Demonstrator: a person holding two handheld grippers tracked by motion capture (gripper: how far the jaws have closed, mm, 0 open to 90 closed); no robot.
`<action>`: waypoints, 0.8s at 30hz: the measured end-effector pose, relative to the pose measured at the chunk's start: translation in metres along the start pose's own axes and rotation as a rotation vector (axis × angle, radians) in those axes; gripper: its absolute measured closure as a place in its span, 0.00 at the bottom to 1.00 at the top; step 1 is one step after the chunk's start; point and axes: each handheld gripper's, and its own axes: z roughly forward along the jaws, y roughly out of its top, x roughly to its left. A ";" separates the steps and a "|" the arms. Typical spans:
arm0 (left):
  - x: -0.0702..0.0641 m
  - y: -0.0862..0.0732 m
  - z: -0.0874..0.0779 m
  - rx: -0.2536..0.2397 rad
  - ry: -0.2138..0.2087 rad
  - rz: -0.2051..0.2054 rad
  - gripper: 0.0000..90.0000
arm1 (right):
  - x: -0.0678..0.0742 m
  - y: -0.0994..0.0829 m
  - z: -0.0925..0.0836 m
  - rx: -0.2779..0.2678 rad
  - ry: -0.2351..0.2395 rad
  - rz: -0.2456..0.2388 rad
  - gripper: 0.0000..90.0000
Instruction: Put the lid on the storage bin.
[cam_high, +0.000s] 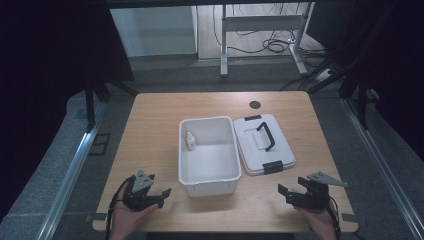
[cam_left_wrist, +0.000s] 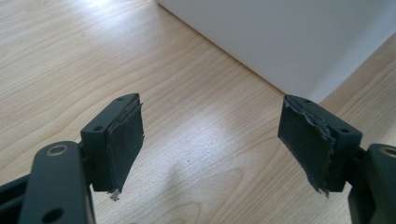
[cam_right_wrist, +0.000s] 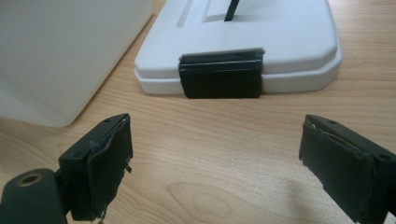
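A white open bin (cam_high: 208, 172) stands in the middle of the wooden table, with a small white bottle (cam_high: 190, 141) inside at its far left. Its white lid (cam_high: 257, 150), with a black handle (cam_high: 265, 136) and black clips (cam_high: 272, 167), lies flat to the bin's right. My left gripper (cam_high: 161, 197) rests near the table's front left edge, open and holding nothing; the bin's wall (cam_left_wrist: 280, 42) is just ahead of it. My right gripper (cam_high: 291, 192) rests at the front right, open and bare, facing the lid (cam_right_wrist: 280, 42) and its near clip (cam_right_wrist: 221, 75).
A dark round hole (cam_high: 255, 104) sits near the table's far edge. Metal rails (cam_high: 75, 165) run along both sides of the table. Beyond it stand a desk frame (cam_high: 260, 30) and cables on the floor.
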 end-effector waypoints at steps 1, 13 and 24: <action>0.000 0.000 0.000 0.000 0.000 0.000 0.25 | 0.000 0.000 0.000 0.000 0.000 0.000 0.11; -0.004 0.001 0.000 -0.003 0.015 0.003 0.26 | -0.001 0.008 -0.008 -0.003 0.016 -0.002 0.20; -0.001 0.001 -0.007 -0.012 0.018 -0.030 0.26 | -0.003 0.015 -0.009 0.027 0.028 0.024 0.20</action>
